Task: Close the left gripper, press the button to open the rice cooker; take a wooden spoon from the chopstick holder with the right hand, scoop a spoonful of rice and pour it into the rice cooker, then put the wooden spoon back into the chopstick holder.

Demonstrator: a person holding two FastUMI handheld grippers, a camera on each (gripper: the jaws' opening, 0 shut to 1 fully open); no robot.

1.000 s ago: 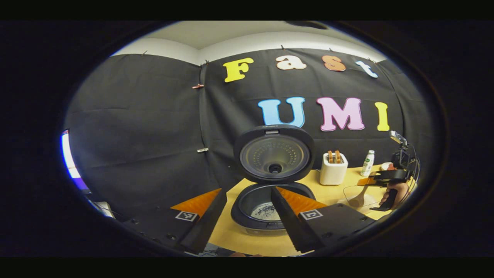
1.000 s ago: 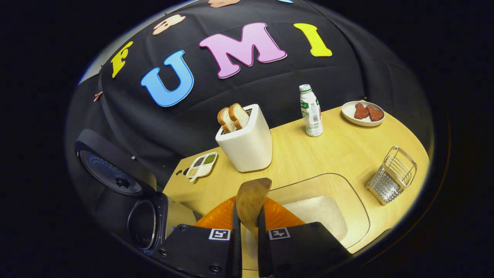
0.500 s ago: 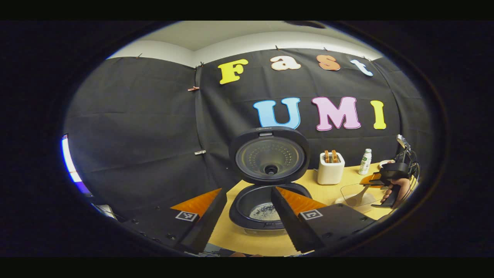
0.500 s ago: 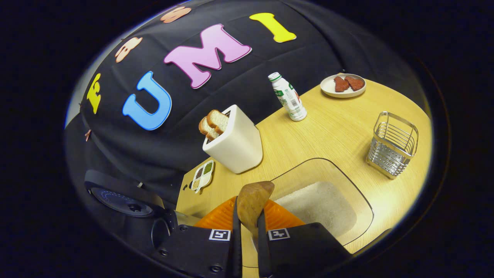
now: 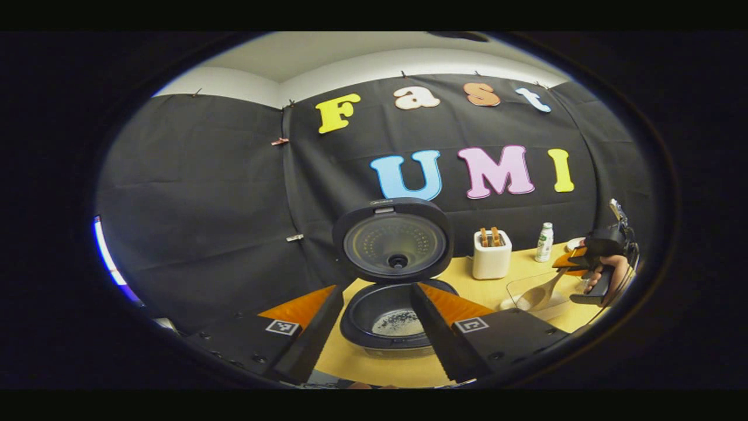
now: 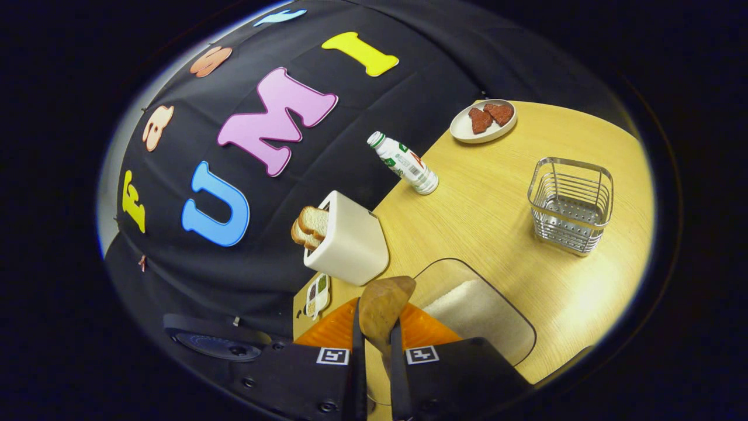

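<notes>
Right gripper view: right gripper (image 6: 374, 345) grasping wooden spoon (image 6: 383, 307) over rice tray (image 6: 476, 310); chopstick holder (image 6: 571, 204) empty (left gripper (image 5: 374, 327) released).

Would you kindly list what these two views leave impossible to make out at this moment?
- Wooden spoon handle, right gripper view: hidden between the right gripper fingers.
- Spoon bowl's inside, left gripper view: too small and far to tell whether it carries rice.
- Rice cooker button, left gripper view: hidden behind the left gripper fingers.
- Small divided dish, right gripper view: contents too small to identify.
</notes>
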